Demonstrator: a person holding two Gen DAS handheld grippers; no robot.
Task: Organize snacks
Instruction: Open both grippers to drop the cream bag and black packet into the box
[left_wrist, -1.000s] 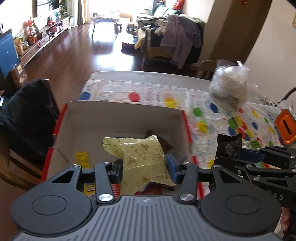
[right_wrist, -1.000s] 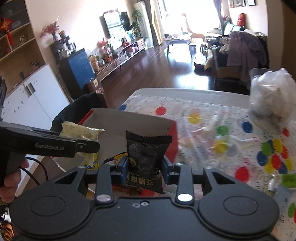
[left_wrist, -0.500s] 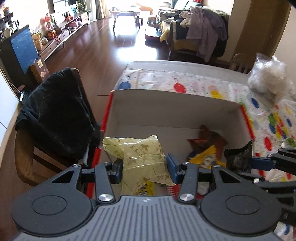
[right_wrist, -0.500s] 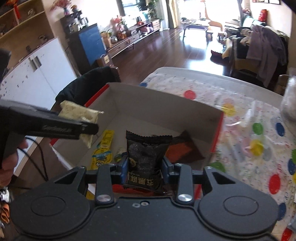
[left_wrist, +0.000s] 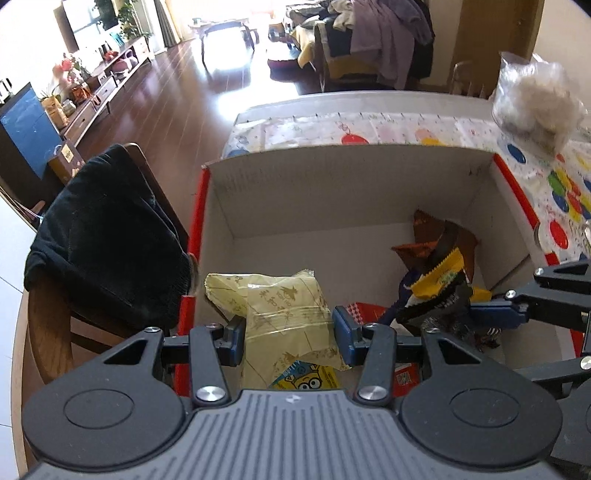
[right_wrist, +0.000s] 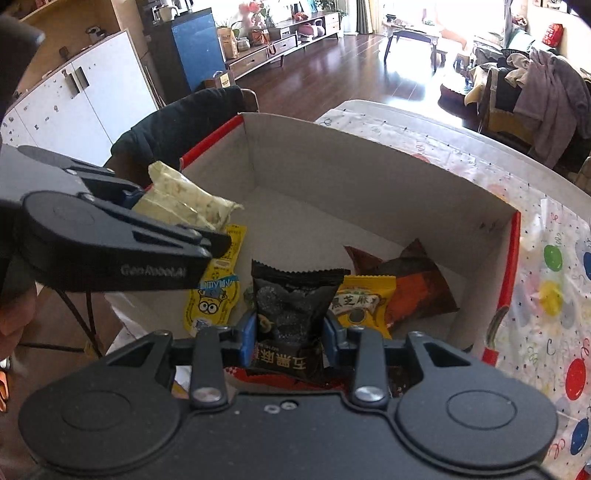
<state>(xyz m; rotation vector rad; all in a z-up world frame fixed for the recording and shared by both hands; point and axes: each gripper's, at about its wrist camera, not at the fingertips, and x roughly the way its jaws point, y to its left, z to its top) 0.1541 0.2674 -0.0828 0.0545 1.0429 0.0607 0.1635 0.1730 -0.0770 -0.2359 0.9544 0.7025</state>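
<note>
A pale yellow snack packet (left_wrist: 284, 314) sits between the blue pads of my left gripper (left_wrist: 288, 334), which is shut on it and hangs over the near left part of the cardboard box (left_wrist: 332, 184). My right gripper (right_wrist: 290, 338) is shut on a black sesame snack packet (right_wrist: 291, 306) and points down into the same box (right_wrist: 369, 177). On the box floor lie a brown packet (right_wrist: 413, 288), a yellow packet (right_wrist: 360, 306) and a yellow cartoon packet (right_wrist: 214, 299). From the right wrist view the left gripper (right_wrist: 147, 206) shows at the left with its pale packet (right_wrist: 181, 199).
The box, red on its outside, stands on a table under a dotted cloth (right_wrist: 554, 266). A clear bag of pale contents (left_wrist: 535, 103) rests at the table's far right. A wooden chair draped with a black garment (left_wrist: 107, 240) stands beside the box's left wall.
Both grippers have come down and in over the box with their packets still held. The box floor and the snacks lying in it have come into view.
</note>
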